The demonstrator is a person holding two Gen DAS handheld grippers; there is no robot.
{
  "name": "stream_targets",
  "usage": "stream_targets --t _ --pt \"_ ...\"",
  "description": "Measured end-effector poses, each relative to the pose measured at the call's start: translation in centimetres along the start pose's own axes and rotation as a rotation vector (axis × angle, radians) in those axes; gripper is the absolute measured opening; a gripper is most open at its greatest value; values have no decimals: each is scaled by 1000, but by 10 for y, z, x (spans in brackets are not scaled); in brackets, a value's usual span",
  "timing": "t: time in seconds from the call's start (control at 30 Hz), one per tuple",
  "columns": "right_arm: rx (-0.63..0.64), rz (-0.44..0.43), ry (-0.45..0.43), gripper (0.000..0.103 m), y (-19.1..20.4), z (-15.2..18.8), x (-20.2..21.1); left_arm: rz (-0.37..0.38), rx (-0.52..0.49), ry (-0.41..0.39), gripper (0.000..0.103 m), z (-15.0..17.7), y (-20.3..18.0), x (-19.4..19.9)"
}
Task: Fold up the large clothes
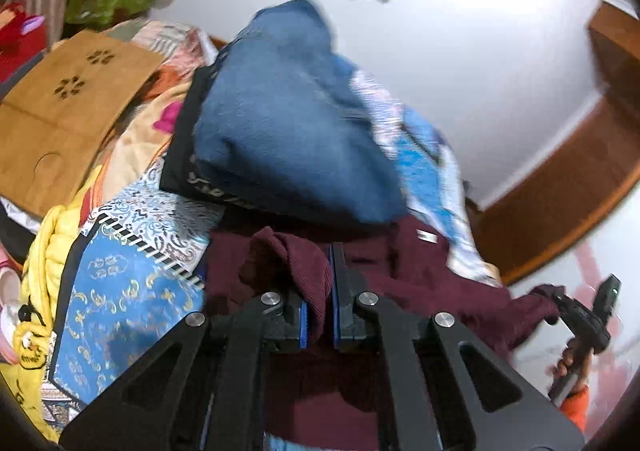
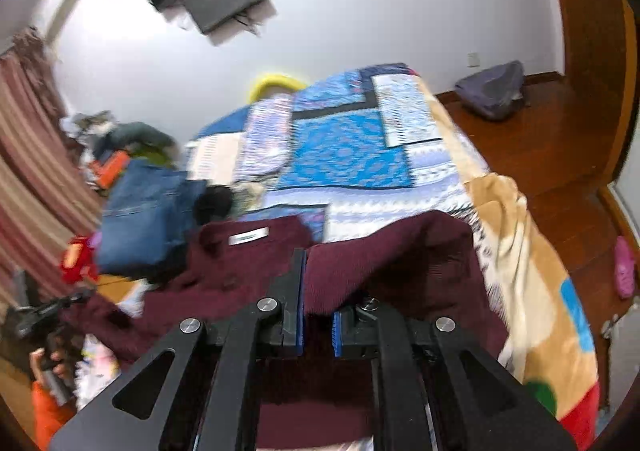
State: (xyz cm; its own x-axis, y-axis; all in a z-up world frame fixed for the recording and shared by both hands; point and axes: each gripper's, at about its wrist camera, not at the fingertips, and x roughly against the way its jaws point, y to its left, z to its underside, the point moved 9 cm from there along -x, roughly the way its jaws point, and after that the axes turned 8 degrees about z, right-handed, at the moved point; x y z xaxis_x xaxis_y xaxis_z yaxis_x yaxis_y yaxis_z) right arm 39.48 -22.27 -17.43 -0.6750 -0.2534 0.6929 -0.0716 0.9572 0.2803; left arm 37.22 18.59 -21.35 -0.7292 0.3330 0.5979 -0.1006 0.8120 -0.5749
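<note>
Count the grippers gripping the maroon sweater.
2. The left gripper pinches a bunched fold of the maroon sweater; the right gripper clamps another edge, nearer the bed's side. No other gripper shows.

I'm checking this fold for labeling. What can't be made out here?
- Maroon sweater: lower part hidden by the left gripper in its view.
- Sweater tag: text blurred, right view.
- Jeans: motion-blurred, both views.
- Right gripper: fabric covers one finger.
</note>
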Motion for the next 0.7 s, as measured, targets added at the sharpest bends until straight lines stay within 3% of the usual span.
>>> stream_targets --t 0.2,0.37,0.43,0.53,0.6,0.7 --pt "13 98 127 10 -22 11 -77 -149 -67 93 8 10 29 -64" --pt "-26 87 203 20 -30 18 -86 -218 -131 165 10 20 30 -77" --pt "-35 79 229 27 -29 18 -79 -220 -143 177 13 18 25 -72" --pt "-37 84 228 36 -26 13 -67 -182 -130 187 29 16 11 -62" --pt "-36 93 195 53 -24 7 -54 -130 -137 183 36 12 -5 -51" --pt "-8 99 127 58 -17 0 -31 -94 -177 170 42 10 -27 -34"
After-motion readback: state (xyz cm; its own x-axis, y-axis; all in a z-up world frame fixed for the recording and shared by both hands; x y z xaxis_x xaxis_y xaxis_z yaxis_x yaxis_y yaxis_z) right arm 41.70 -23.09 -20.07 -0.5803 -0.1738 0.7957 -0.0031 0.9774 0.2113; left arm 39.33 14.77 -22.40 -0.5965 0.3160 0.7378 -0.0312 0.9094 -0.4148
